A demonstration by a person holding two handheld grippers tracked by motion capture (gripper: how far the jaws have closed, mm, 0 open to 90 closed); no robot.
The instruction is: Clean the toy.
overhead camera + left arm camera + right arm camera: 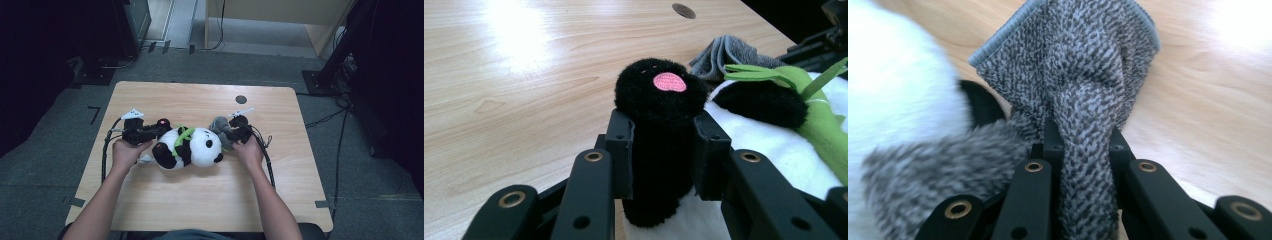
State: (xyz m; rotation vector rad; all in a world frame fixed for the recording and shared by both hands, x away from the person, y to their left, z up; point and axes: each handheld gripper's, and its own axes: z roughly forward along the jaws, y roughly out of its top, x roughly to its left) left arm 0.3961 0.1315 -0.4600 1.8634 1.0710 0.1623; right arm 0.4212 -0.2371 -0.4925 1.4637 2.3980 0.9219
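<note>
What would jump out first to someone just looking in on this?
The plush panda lying on its back mid-table, black and white with a green scarf. The left claw is clamped on its black leg with the pink paw pad, while the right claw grips a grey cloth bunched right beside the panda's head.

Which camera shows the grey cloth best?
The right gripper view: the grey cloth is close, pinched between the fingers. The left gripper view shows a folded edge; the high view, a small lump.
</note>
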